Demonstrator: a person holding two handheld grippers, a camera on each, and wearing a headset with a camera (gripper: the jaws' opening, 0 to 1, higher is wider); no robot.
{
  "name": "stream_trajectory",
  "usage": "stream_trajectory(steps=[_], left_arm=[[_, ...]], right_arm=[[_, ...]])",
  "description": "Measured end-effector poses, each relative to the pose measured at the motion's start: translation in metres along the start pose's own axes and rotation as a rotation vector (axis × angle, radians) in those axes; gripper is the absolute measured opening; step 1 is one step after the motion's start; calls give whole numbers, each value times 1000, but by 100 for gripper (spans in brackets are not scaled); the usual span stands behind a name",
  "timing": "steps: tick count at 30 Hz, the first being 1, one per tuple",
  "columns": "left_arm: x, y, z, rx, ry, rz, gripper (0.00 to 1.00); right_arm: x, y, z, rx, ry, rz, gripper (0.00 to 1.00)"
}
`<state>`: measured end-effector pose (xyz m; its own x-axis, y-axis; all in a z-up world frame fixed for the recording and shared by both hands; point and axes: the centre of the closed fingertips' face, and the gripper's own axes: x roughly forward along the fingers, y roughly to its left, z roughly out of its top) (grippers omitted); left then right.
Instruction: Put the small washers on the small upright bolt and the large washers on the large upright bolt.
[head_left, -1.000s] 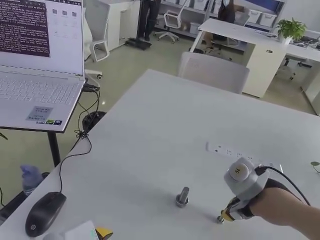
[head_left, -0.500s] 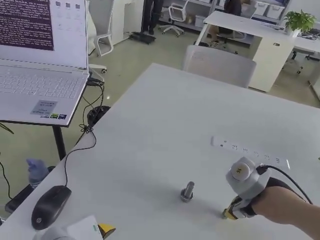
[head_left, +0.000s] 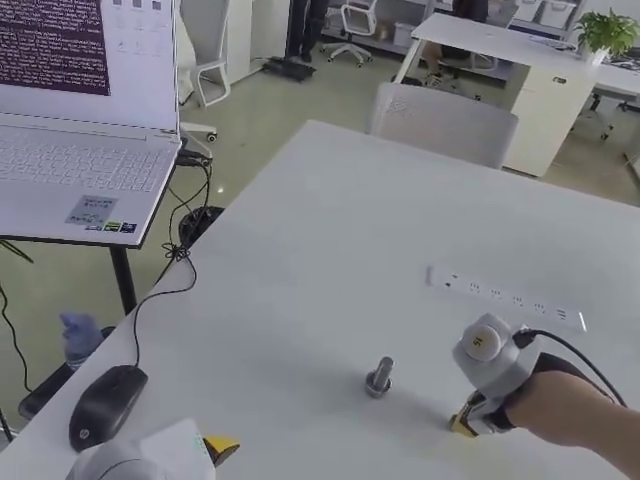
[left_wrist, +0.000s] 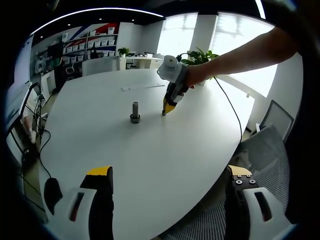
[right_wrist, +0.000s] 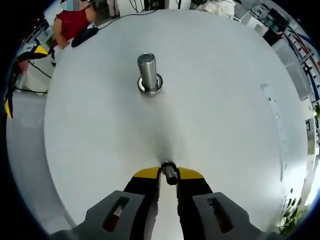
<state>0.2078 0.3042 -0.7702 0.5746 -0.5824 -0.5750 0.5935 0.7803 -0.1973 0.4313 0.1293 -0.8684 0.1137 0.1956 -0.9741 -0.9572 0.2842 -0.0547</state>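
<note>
White table (head_left: 350, 230): smooth, matte, rounded edge. An open laptop (head_left: 70, 170) stands on a separate stand to the left. A grey upholstered chair (head_left: 440, 125) is at the far edge. A long, flat white power strip (head_left: 505, 297) lies beyond the work, and a black mouse (head_left: 105, 403) with its cable sits at the near-left corner.

Left gripper (left_wrist: 170, 172): jaws spread wide, nothing between them, held off the near edge.

Right gripper (right_wrist: 169, 175): yellow-tipped jaws closed in on a small metal piece (right_wrist: 170, 173), round-topped, tips down at the table. Bolt or washer cannot be told.

Large bolt (right_wrist: 148, 72): bright steel cylinder, upright, with a ring at its base. It stands near the right gripper with clear surface between them.
</note>
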Motion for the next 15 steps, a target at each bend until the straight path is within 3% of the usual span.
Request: stream_trajectory(steps=[15], left_arm=[[-1,-1,-7,-6,10,-3,92]], right_arm=[[1,1,1,-1,2,-1,14]])
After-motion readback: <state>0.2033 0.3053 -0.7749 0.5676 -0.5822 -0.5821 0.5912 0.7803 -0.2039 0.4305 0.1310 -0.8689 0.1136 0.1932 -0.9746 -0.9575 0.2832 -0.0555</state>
